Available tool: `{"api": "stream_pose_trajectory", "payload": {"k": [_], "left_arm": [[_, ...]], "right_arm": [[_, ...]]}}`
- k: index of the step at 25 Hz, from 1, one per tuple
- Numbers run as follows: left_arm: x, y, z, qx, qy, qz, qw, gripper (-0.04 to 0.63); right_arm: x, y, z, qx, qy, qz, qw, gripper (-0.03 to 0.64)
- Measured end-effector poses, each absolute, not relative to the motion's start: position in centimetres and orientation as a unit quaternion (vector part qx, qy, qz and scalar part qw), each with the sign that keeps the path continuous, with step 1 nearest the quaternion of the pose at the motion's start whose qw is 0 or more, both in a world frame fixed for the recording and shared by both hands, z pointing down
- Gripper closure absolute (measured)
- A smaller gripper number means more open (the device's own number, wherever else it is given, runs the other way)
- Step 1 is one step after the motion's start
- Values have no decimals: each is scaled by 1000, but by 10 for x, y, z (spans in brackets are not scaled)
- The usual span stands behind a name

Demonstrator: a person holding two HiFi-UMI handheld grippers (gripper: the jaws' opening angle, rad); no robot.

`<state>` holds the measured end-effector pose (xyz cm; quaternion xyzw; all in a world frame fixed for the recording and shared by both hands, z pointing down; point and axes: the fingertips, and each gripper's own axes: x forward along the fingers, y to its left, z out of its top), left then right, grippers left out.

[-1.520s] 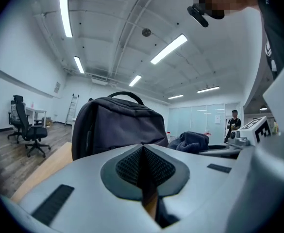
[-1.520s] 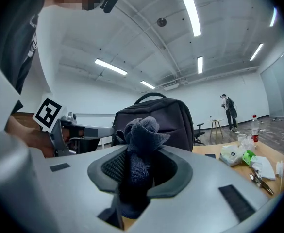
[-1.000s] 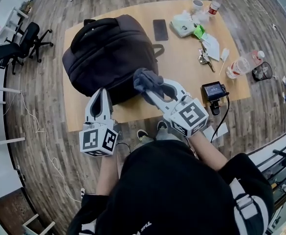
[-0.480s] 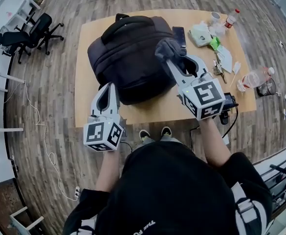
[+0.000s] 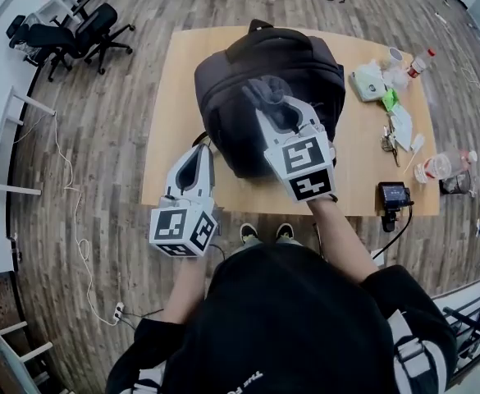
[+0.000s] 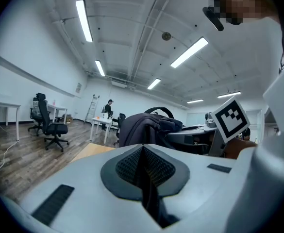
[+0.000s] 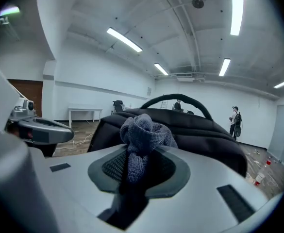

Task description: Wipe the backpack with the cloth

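Note:
A big black backpack (image 5: 248, 64) lies on the wooden table (image 5: 363, 150), its carry handle toward the far edge. My right gripper (image 5: 274, 109) hangs over the bag's middle, shut on a bunched dark grey cloth (image 5: 262, 91) that sticks out past the fingertips. The right gripper view shows the cloth (image 7: 144, 132) pinched between the pads, with the backpack (image 7: 205, 130) right behind it. My left gripper (image 5: 194, 161) is shut with nothing in it, at the table's near left corner, close beside the bag's near left side. In the left gripper view the backpack (image 6: 139, 128) rises just ahead.
At the table's right end lie a white pouch (image 5: 368, 80), a green item (image 5: 389, 98), keys (image 5: 390, 142), bottles (image 5: 437, 167) and a small camera (image 5: 392, 195) with a cable. Office chairs (image 5: 67, 35) stand on the wood floor at far left.
The right gripper has carried the cloth from the bag's near edge up over its middle. The left gripper has shifted along with the person; the view has slid so the table sits further right.

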<state>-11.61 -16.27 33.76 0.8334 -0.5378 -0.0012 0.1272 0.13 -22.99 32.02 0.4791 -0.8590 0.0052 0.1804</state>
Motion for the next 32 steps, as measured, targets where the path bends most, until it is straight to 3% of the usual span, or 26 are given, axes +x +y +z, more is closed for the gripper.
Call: {"api": "stream_pose_trajectory", "payload": {"k": [5, 12, 16, 20, 24, 32], "left_arm": [[-131, -161, 339, 823, -553, -3, 129, 578], [-119, -164, 338, 831, -541, 0, 131, 577], [-93, -168, 336, 845, -519, 3, 129, 578], [-74, -174, 331, 855, -503, 3, 126, 578], [-60, -176, 331, 861, -492, 4, 128, 578], [-45, -178, 335, 864, -486, 9, 127, 578]], "right_arm": [[-53, -217, 314, 431, -884, -15, 179, 517], [-55, -211, 319, 405, -896, -14, 180, 520], [-46, -204, 337, 404, -877, -68, 250, 525], [-34, -197, 351, 377, -880, -44, 287, 529], [-19, -187, 357, 357, -888, -3, 289, 531], [32, -195, 350, 431, -858, -30, 279, 529]]}}
